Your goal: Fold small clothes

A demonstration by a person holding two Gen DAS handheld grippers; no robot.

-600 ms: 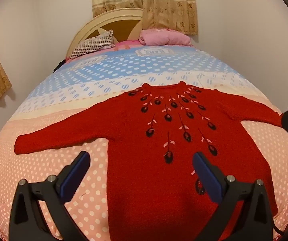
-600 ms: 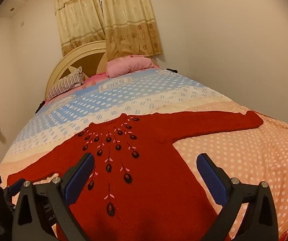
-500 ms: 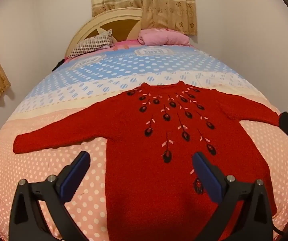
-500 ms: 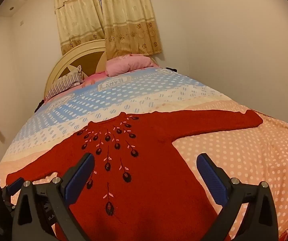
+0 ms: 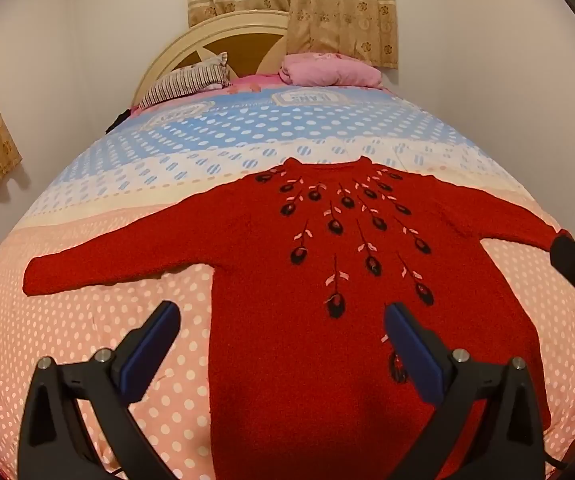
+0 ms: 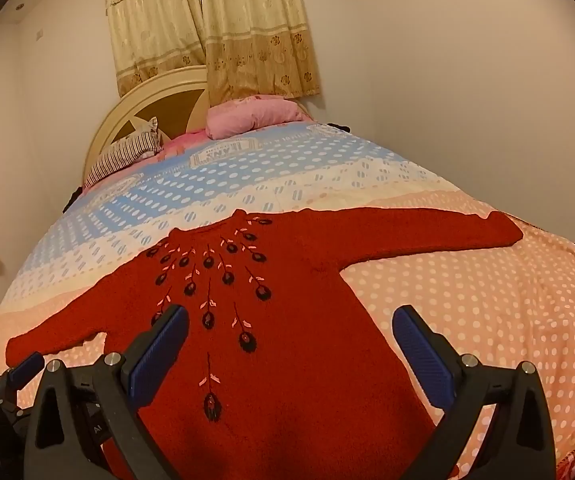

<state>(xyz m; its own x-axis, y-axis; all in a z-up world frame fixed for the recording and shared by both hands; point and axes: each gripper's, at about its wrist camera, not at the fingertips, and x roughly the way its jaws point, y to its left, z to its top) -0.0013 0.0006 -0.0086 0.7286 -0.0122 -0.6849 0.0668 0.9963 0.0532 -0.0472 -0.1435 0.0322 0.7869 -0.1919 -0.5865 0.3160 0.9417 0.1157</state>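
Centre frame: red knitted sweater with dark flower embroidery [image 5: 327,300] flat, sleeves spread for folding
Left gripper [image 5: 281,354]: jaws wide, empty
Right gripper [image 6: 289,354]: jaws wide, empty

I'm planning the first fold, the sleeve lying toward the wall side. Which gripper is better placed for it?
Right. The right gripper hangs open over the red knitted sweater on that sleeve's side; the left gripper sits toward the opposite sleeve.

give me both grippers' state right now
left gripper: open, holding nothing, above the red sweater
right gripper: open, holding nothing
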